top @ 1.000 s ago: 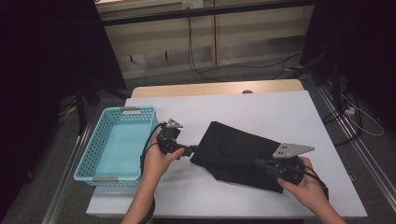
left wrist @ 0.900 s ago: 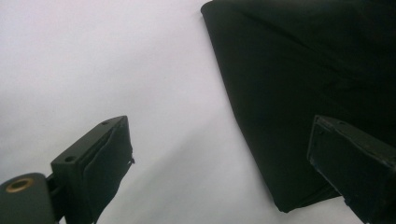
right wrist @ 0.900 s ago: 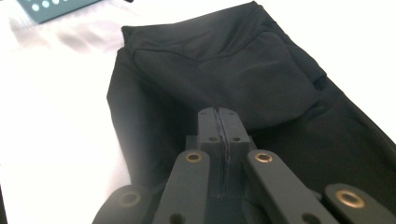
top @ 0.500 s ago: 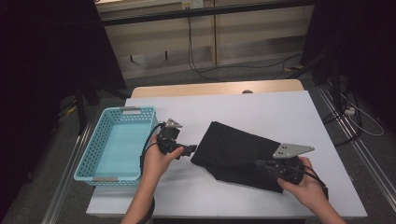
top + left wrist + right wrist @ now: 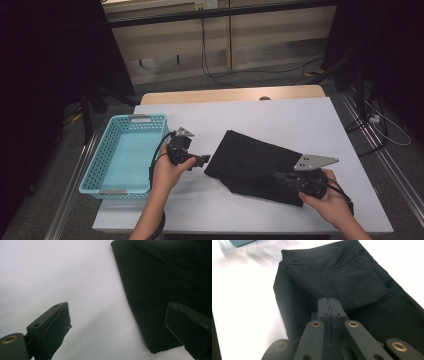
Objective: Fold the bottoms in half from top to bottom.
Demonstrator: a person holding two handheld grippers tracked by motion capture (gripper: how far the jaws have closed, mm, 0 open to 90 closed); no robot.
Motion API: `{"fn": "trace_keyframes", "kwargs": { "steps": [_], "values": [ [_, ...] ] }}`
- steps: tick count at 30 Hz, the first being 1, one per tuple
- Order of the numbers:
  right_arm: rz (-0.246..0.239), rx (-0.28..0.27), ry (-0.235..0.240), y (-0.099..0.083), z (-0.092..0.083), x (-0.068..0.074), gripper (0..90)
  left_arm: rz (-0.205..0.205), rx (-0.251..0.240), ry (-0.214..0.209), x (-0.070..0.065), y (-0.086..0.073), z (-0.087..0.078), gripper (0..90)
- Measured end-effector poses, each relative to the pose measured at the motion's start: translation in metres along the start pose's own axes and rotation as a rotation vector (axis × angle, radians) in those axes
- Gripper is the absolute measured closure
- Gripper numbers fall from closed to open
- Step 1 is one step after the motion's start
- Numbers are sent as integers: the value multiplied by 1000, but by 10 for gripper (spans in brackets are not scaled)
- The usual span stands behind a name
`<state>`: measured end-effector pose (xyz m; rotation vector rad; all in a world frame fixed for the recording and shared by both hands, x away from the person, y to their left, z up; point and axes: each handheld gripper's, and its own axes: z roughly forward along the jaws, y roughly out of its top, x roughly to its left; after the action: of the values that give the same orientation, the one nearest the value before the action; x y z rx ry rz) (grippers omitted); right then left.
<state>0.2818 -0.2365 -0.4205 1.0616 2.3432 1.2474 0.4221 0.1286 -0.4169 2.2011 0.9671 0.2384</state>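
High view, cloth: a folded black fabric garment (image 5: 257, 162) lies flat on the white table top (image 5: 280, 120), right of centre, its long side running slantwise from the middle toward the near right edge.
Left gripper: the left gripper (image 5: 200, 161) is held level just off the cloth's left corner, jaws spread wide with nothing between them; in the left gripper view (image 5: 117, 322) the cloth's edge (image 5: 160, 285) lies ahead, one jaw over bare table, the other over the fabric.
Right gripper: the right gripper (image 5: 281, 177) sits at the cloth's near right end, jaws pressed together (image 5: 329, 308); whether a fold of fabric (image 5: 332, 277) is pinched I cannot tell.
Basket: a light blue perforated plastic basket (image 5: 100, 165) stands at the table's left edge, apart from the cloth.
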Motion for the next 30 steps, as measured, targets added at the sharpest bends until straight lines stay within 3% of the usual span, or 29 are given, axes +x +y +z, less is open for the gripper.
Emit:
{"fn": "trace_keyframes", "kwargs": {
  "steps": [11, 20, 30],
  "values": [
    [-4, 5, -8, -1, -8, -1, 899, -13, 4, 4, 6, -1, 2, 63],
    [-26, 53, -26, -10, -11, 0, 899, -8, 6, 1, 4, 0, 2, 63],
    [-19, 32, -35, -13, -17, 0, 899, 0, 2, 0, 0, 1, 2, 63]
  ]
}}
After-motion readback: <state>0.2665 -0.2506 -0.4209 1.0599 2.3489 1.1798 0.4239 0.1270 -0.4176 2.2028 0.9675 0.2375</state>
